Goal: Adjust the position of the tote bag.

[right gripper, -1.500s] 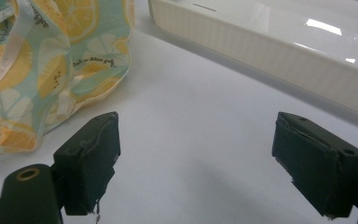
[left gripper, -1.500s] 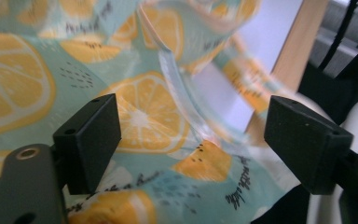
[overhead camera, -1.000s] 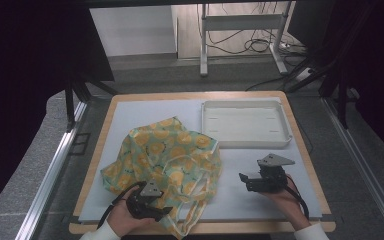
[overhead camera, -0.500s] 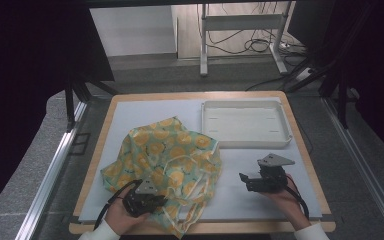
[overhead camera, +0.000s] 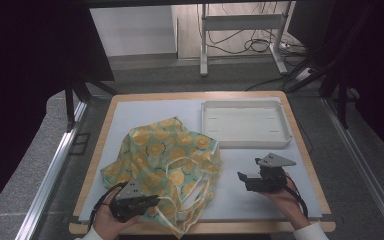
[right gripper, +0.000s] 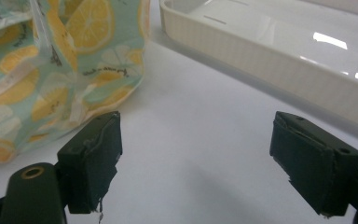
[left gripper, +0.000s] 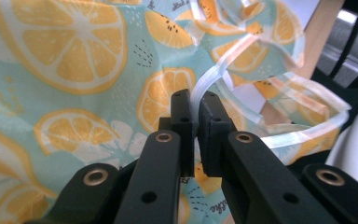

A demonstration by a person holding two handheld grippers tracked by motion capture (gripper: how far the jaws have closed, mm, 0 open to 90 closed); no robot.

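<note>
One bag handle (left gripper: 214, 74) runs roughly upward from the left tongs (left gripper: 196, 100).

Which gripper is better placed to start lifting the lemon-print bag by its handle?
Left. The left gripper has just closed on the bag's white handle. The right gripper is open over bare table, apart from the bag, beside the white tray.

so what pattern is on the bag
Orange citrus slices on pale teal fabric, on the bag; clearest in the left gripper view.
</note>
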